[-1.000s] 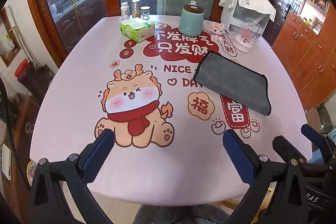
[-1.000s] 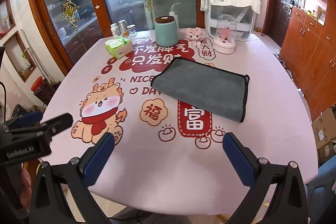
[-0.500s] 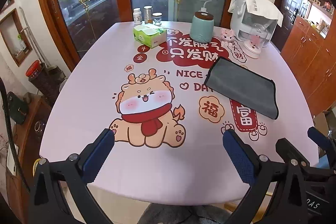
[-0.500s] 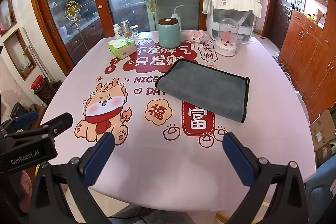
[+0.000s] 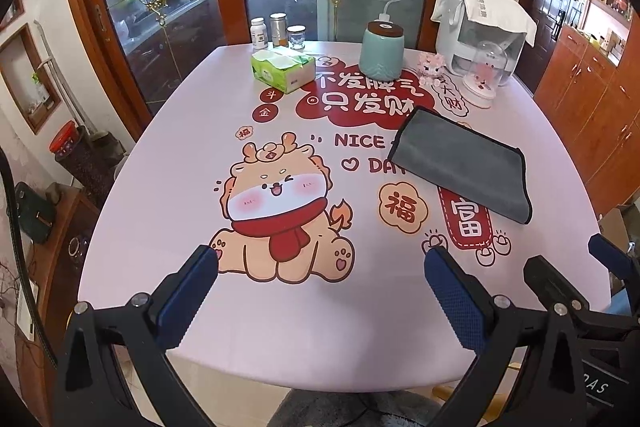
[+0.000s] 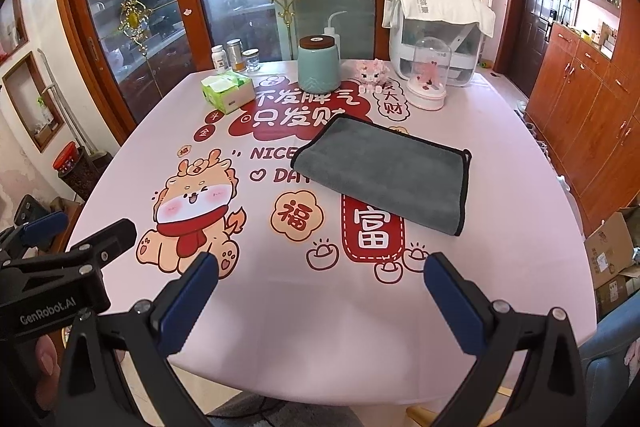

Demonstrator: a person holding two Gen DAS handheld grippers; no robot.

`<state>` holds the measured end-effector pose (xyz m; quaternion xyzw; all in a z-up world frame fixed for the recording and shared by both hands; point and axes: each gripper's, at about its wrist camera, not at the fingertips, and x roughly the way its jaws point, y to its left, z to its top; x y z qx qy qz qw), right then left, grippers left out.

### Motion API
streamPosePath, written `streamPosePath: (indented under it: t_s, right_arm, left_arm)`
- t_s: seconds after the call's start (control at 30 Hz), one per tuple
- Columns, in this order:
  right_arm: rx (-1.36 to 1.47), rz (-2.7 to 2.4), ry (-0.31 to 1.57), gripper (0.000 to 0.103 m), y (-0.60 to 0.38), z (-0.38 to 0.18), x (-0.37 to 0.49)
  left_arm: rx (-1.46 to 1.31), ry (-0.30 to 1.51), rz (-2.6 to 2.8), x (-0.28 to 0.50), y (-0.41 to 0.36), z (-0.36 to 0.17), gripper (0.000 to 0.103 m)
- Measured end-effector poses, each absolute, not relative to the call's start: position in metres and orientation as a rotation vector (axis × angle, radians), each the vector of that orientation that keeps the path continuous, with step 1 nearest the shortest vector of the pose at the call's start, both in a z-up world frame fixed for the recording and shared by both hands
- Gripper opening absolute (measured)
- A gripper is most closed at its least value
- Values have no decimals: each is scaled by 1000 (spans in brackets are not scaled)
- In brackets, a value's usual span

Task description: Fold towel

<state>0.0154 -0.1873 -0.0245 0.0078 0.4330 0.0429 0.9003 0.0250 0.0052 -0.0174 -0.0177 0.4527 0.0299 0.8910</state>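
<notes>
left claw (image 5: 320, 263): spread wide, holding nothing, above near edge of table (image 5: 160, 167) | right claw (image 6: 320, 265): spread wide, holding nothing, touching nothing | towel (image 6: 384, 171): grey, lying flat on table's right half, well apart from both claws

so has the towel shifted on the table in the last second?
No. The grey towel covers the same printed letters of the tablecloth and the top of the red banner as before. Only the cameras pulled back; both grippers stay open.
</notes>
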Motion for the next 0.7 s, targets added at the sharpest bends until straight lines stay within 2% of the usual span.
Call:
streamPosePath:
  t_s: [0.7]
  right_arm:
    - [22,66,903,103,-193,-28,17]
  left_arm:
    - [-20,945,40,29,-2,-19,103]
